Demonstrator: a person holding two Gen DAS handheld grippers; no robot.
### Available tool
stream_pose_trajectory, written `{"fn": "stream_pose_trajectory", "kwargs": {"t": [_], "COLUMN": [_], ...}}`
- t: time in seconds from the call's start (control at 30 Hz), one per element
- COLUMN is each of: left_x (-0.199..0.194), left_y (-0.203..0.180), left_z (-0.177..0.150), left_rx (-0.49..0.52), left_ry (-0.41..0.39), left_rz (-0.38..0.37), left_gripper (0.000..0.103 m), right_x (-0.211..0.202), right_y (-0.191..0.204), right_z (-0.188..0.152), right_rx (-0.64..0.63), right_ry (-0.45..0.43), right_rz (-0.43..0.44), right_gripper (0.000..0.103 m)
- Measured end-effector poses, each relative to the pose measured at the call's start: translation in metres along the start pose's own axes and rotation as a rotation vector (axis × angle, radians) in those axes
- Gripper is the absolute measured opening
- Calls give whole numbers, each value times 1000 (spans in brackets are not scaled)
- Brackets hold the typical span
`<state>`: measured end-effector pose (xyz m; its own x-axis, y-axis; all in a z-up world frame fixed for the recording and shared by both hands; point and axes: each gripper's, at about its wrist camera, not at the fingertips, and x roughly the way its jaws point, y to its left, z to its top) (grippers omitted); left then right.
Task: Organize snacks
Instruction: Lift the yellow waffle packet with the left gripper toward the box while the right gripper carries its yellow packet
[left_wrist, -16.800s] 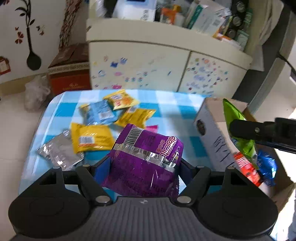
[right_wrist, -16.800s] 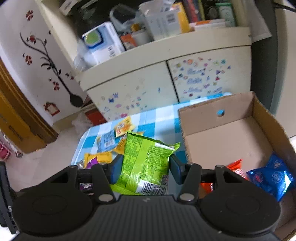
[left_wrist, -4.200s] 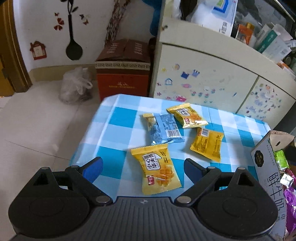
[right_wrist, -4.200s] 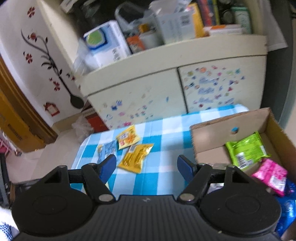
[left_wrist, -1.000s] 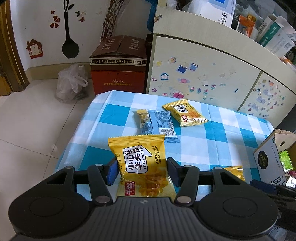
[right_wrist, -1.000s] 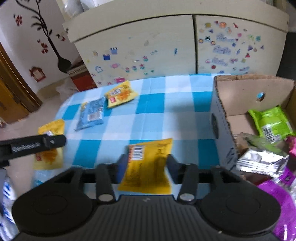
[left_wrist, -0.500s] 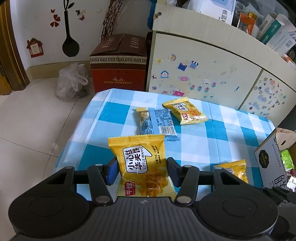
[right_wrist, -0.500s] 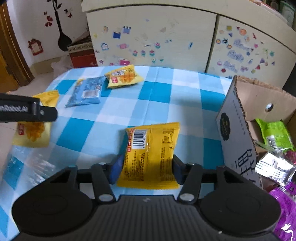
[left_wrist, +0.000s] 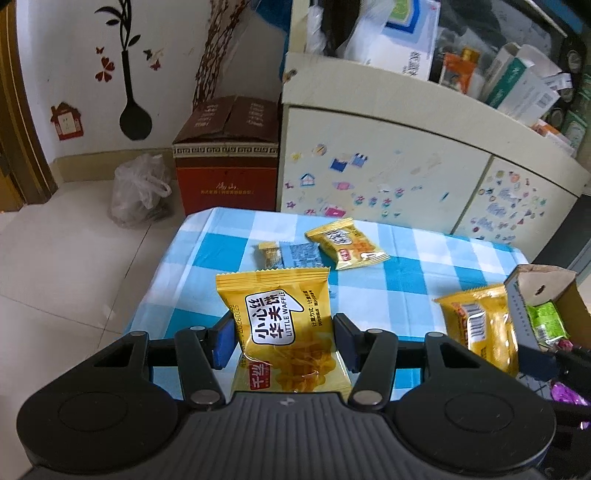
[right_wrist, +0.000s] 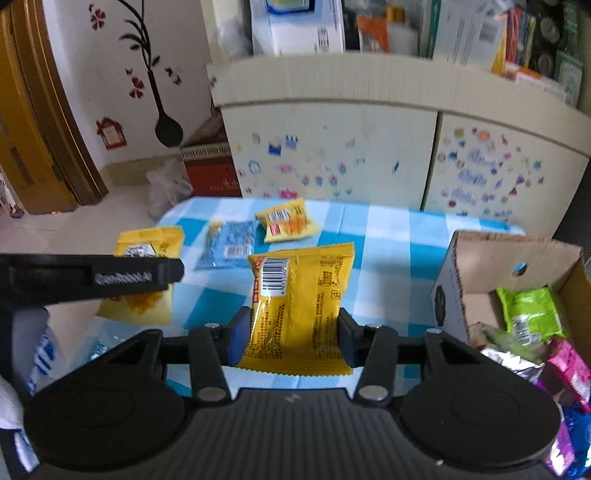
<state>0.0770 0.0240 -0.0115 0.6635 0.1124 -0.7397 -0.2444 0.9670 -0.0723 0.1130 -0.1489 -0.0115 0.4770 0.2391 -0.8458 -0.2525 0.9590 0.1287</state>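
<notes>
My left gripper (left_wrist: 282, 338) is shut on a yellow waffle packet (left_wrist: 280, 321), held upright above the near left part of the checked table (left_wrist: 406, 269). My right gripper (right_wrist: 290, 336) is shut on a second yellow packet (right_wrist: 295, 302), barcode side up and lifted off the cloth. In the right wrist view the left gripper (right_wrist: 92, 277) crosses the left side with its waffle packet (right_wrist: 147, 240). A blue packet (right_wrist: 229, 247) and a small yellow packet (right_wrist: 288, 221) lie at the table's far side. The open cardboard box (right_wrist: 491, 258) stands at the right.
Inside the box lie a green packet (right_wrist: 532, 314), a silver one (right_wrist: 513, 362), and pink and purple ones. A cream cabinet (left_wrist: 388, 166) with stickers stands behind the table. On the floor at the left are a red-brown carton (left_wrist: 225, 158) and a plastic bag (left_wrist: 136, 192).
The right gripper's jaws have closed on the barcode packet and lifted it off the cloth. The left gripper has risen a little, still holding the waffle packet.
</notes>
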Motion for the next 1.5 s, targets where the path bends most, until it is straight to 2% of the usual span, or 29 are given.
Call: {"fn": "stream_pose_trajectory", "kwargs": {"t": [0.57, 0.93, 1.33, 1.5], "left_x": [-27, -35, -36, -38], "left_y": [-32, -64, -111, -135], "left_z": [2, -2, -10, -14], "left_rx": [42, 100, 178, 231], "left_ry": [-44, -61, -80, -100], "left_rz": [-51, -101, -170, -243], "left_gripper": [60, 60, 60, 60], "right_x": [-72, -111, -117, -121], "right_y": [-32, -76, -122, -144], "right_z": [8, -3, -7, -8], "right_rx": [33, 119, 301, 402], "right_ry": [-117, -160, -157, -173], "right_rz": [1, -56, -95, -109], "right_gripper": [48, 48, 48, 49]}}
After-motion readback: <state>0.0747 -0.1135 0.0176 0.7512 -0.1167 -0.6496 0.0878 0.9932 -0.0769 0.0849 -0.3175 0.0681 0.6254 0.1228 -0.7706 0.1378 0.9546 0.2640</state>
